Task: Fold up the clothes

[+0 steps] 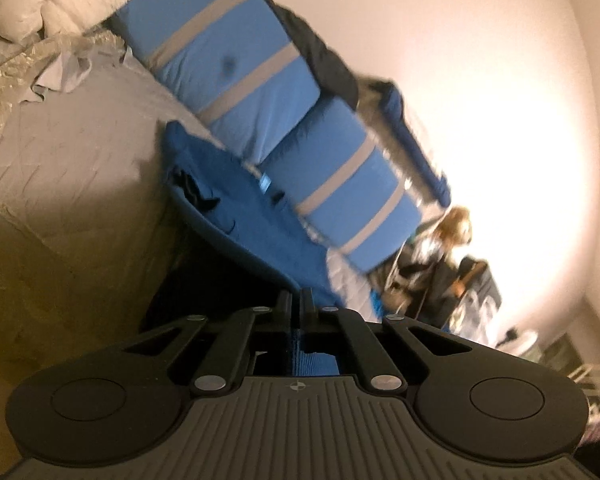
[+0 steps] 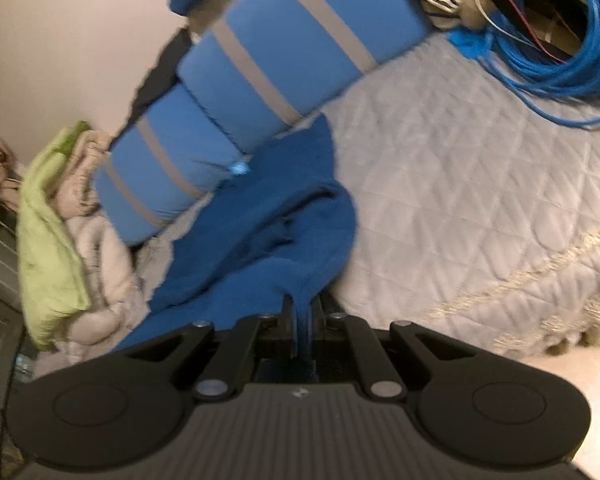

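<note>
Blurred pale tag [image 2: 239, 168] on blue garment [image 2: 260, 240]

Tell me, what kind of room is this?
Probably a bedroom. There is a bed with a quilted grey bedspread, blue striped cushions along the wall, and a pile of bedding at one end.

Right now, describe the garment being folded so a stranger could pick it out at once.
Start at the grey quilted bedspread and the long light-blue cushions with grey stripes along the wall. The dark blue garment lies crumpled just below them, pinched by both grippers. It is a deeper blue than the cushions, and stripeless.
</note>
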`<state>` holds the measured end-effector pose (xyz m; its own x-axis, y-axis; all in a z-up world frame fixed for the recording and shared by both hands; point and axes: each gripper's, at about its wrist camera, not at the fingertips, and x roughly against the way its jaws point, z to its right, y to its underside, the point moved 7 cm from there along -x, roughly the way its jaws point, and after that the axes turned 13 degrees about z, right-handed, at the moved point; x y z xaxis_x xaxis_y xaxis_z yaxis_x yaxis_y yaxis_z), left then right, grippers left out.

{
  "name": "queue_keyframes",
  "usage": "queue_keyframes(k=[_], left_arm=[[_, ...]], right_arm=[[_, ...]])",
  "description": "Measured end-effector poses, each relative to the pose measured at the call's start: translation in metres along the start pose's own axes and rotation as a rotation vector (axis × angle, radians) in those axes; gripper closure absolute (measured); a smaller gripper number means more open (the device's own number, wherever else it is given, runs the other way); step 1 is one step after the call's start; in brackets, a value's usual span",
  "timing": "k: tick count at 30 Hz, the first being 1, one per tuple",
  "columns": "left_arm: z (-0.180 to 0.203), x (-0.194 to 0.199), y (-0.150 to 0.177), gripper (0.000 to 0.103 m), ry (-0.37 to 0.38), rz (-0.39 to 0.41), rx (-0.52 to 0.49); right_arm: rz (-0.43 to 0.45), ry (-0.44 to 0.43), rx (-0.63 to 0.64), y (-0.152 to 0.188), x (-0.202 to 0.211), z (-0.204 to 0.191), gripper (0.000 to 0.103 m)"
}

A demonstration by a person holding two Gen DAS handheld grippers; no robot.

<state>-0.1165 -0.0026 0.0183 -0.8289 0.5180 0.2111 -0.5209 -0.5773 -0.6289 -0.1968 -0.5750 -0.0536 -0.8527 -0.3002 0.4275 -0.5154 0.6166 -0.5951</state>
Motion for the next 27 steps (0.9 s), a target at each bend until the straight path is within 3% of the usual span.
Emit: queue_keyframes(k=[8,13,20,27], left_arm=[[0.008,-0.020,-0.025,0.100,0.007,0.066,0.015],[0.019,-0.026,-0.036,0.100,0.032,0.092,-0.013],[0.033,-0.009,-0.054,0.101,0.095,0.202,0.038],[0.075,0.020,-0.069,0.101,0.174,0.301,-0.005]], right_arm=[[0.055,-0.146,-0.089,-0.026,-0.003,-0.024,0.099],[0.095,-0.177,-0.085,-0.043,-0.007,-0.036,0.099],[0.176,-0.248,-0.161,-0.058,0.012,-0.047,0.099],[0.257,-0.354,-0.201,-0.068,0.048,-0.068,0.099]])
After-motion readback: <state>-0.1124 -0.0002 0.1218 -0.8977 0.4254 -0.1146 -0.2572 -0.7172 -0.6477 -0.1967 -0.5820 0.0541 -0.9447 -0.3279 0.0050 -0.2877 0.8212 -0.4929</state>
